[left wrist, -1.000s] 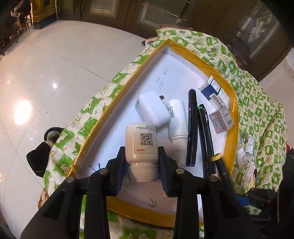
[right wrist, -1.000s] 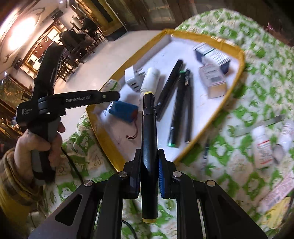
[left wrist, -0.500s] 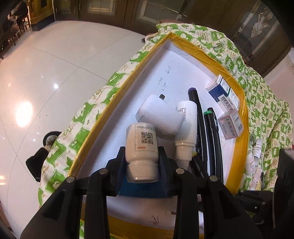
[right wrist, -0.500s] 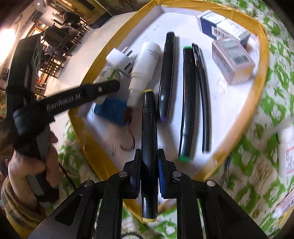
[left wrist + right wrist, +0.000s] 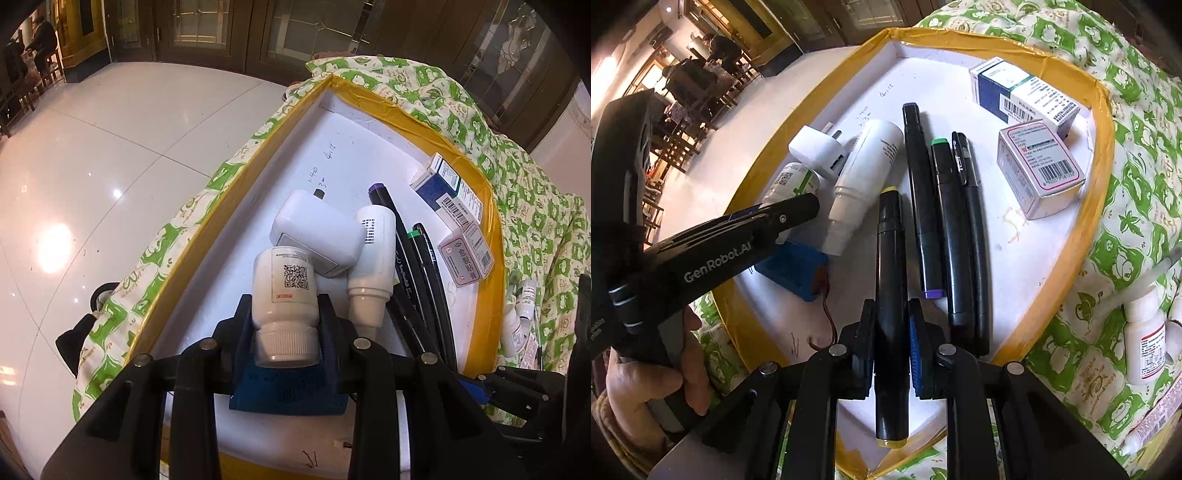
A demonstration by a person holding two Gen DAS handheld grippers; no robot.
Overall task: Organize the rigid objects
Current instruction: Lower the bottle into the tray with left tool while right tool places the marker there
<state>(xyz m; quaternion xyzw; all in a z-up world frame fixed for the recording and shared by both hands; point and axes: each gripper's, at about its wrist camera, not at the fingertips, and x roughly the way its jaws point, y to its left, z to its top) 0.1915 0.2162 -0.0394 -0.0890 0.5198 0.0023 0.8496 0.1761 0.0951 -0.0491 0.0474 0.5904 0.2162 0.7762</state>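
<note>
Left tool (image 5: 285,325): clamped on a white pill bottle (image 5: 284,295), pads pressed against both sides of its body just above the ribbed cap.
White pill bottle: long axis running along the fingers, cap end toward the camera, base pointing away into the tray; QR label facing up; held over a blue battery pack (image 5: 288,397) at the tray's near left end.
Tray (image 5: 402,107): white floor, yellow taped rim, resting on a green-and-white patterned cloth (image 5: 535,192).
White plug adapter (image 5: 818,151): lying just beyond the held bottle, prongs pointing away, leaning against a white tube (image 5: 862,184).
White tube: long axis roughly parallel to the pens, narrow cap end toward the camera.
Right tool (image 5: 890,345): closed on a yellow-tipped black marker (image 5: 891,295) around its lower half.
Yellow-tipped black marker: long axis along the fingers, one yellow end past the pads toward the camera, the other pointing away over the tray floor, just right of the white tube.
Purple-tipped marker (image 5: 922,203): flat in the tray, parallel, purple end nearest the camera.
Green-capped marker (image 5: 947,221) and thin black pen (image 5: 971,229): side by side, touching, same heading.
Two medicine boxes (image 5: 1039,166): far right corner of the tray.
Small white bottles (image 5: 1145,343): on the cloth outside the rim, far right.
</note>
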